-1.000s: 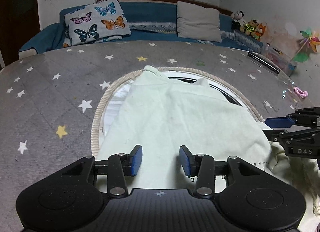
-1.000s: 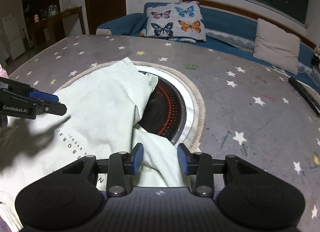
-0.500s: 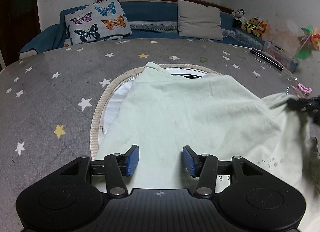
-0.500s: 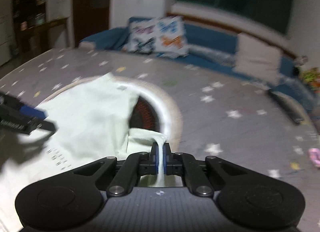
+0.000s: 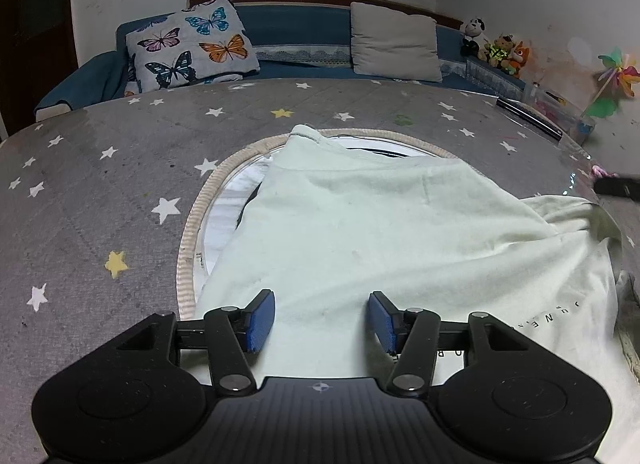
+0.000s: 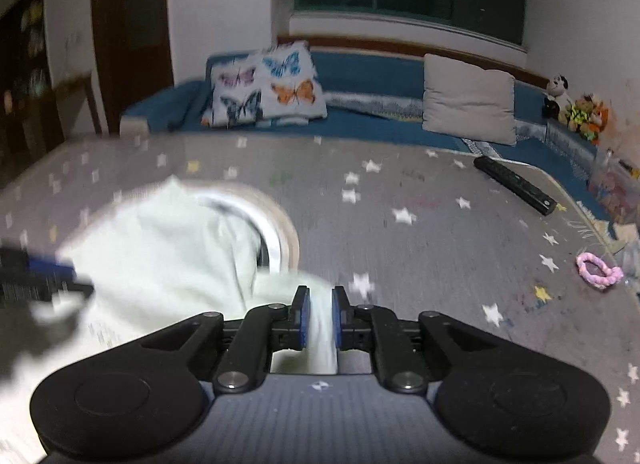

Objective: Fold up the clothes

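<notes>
A pale green garment (image 5: 380, 224) with printed lettering lies spread on the grey star-patterned table cover (image 5: 100, 184), partly over a round inset. My left gripper (image 5: 322, 310) hovers low over its near part; its jaws are opening and its blue pads touch no cloth. My right gripper (image 6: 320, 300) has a bunched strip of the garment (image 6: 160, 248) between its pads; the jaws are easing open but still pinch the cloth, lifted off the table. In the left wrist view the right gripper's tip (image 5: 616, 186) shows at the far right. The left gripper (image 6: 44, 278) appears blurred at the left of the right wrist view.
A round inset with a woven rim (image 5: 192, 224) sits under the garment. A black bar (image 6: 514, 184) and a pink ring (image 6: 598, 270) lie on the cover to the right. Behind is a blue sofa with a butterfly pillow (image 5: 188, 48), a grey pillow (image 5: 396, 42) and plush toys (image 5: 496, 50).
The right gripper shut on the garment's right edge, then rose and moved right, pulling the cloth taut. The left gripper stayed put while its jaws widened.
</notes>
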Demonstrator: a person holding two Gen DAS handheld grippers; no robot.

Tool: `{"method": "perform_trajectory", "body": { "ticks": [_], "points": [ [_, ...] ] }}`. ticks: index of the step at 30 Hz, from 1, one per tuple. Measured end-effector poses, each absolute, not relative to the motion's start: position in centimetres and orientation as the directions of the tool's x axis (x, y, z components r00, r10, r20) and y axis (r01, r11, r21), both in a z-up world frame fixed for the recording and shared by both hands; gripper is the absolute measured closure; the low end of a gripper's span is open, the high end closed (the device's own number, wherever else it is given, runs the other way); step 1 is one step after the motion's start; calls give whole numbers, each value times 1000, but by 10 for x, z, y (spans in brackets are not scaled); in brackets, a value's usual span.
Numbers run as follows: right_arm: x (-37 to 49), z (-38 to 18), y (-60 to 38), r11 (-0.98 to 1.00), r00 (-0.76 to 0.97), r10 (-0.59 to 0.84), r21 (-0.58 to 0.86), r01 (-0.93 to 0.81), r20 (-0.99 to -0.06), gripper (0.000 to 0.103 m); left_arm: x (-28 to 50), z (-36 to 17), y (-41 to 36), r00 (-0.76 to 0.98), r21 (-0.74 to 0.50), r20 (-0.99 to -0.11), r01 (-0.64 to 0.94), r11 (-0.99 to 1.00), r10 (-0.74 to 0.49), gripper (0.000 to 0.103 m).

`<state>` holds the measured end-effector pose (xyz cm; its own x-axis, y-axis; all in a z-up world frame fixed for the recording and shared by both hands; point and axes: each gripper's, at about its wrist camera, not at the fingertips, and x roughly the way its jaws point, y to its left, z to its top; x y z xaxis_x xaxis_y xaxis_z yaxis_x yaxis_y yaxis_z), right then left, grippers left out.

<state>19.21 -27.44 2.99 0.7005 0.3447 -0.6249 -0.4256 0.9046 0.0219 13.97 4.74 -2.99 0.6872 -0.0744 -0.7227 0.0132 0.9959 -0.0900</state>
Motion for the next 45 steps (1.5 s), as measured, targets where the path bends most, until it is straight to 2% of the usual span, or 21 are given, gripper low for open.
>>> {"method": "perform_trajectory", "body": {
  "ticks": [2,7,13,16,23,26,28,33,37,39,43,45],
  "points": [
    [207,31,-270,893,682,374,44,-449,-628,91,140,-30,47,688,-90,-722,14,996,-75,45],
    [235,10,-243,825,572,411,23,-564,-710,90,140,-30,47,688,-96,-721,13,995,-78,44],
    [241,-4,-215,721,530,410,-92,-687,-743,73,141,-31,46,690,-96,-719,19,995,-83,42],
    [246,-8,-208,685,507,388,-128,-717,-770,73,141,-31,45,691,-100,-718,20,995,-85,41],
    [262,-19,-216,675,438,397,-68,-735,-807,74,142,-31,44,693,-96,-716,25,995,-87,39],
    [261,-18,-217,680,438,409,-52,-731,-801,99,142,-31,43,693,-92,-716,24,995,-83,38],
    [256,-14,-216,693,484,398,-90,-715,-779,102,142,-31,43,694,-90,-716,25,996,-82,38],
    [244,16,-227,788,700,355,-205,-581,-619,102,142,-31,41,694,-83,-715,24,996,-76,38],
    [240,37,-247,871,813,278,-222,-438,-512,102,142,-32,40,697,-81,-713,23,996,-74,38],
    [243,34,-254,880,796,252,-212,-425,-551,101,141,-32,39,697,-79,-713,24,997,-73,37],
    [250,19,-261,882,751,219,-203,-426,-623,90,142,-32,39,697,-80,-714,22,997,-73,37],
    [256,14,-264,896,738,208,-177,-407,-642,88,142,-31,40,693,-86,-717,18,996,-75,37]
  ]
}}
